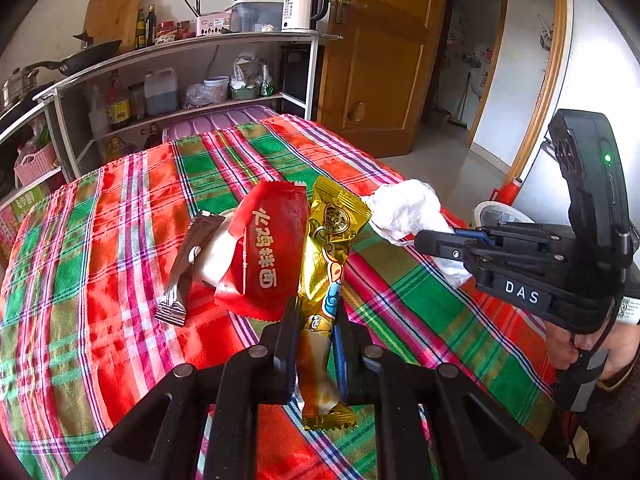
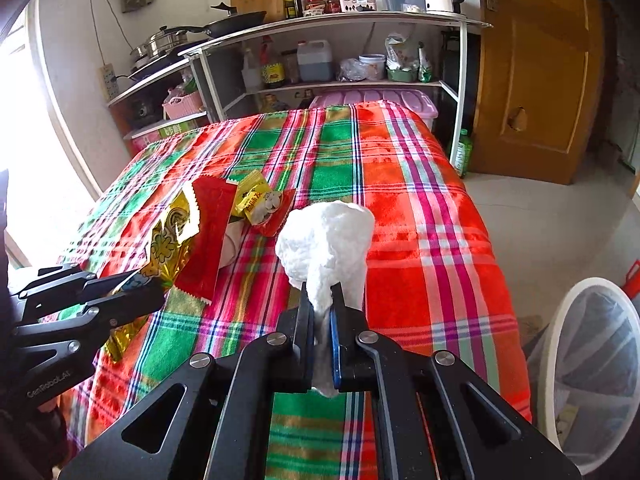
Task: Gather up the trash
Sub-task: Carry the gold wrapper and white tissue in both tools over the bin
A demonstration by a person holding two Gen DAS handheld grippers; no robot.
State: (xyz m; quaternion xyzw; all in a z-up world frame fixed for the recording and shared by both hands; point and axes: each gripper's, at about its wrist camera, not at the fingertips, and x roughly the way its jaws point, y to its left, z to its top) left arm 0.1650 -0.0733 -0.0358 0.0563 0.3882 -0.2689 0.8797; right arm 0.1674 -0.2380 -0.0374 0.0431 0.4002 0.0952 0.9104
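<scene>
My left gripper (image 1: 316,312) is shut on a gold snack wrapper (image 1: 330,248), which stands upright between its fingers; the same gripper (image 2: 152,280) and gold wrapper (image 2: 168,236) show at the left of the right wrist view. My right gripper (image 2: 320,296) is shut on a crumpled white tissue (image 2: 326,240), held above the plaid tablecloth (image 2: 400,184); the left wrist view shows that gripper (image 1: 420,236) at the right, holding the tissue (image 1: 404,208). On the cloth lie a red wrapper (image 1: 272,248), a brown wrapper (image 1: 188,264) and a small yellow packet (image 2: 256,198).
A white mesh-lined bin (image 2: 592,364) stands on the floor at the table's right side. Behind the table is a shelf unit (image 2: 332,24) with bottles, pans and a kettle. A wooden door (image 2: 532,68) is at the back right. A hand (image 1: 576,348) grips the right gripper's handle.
</scene>
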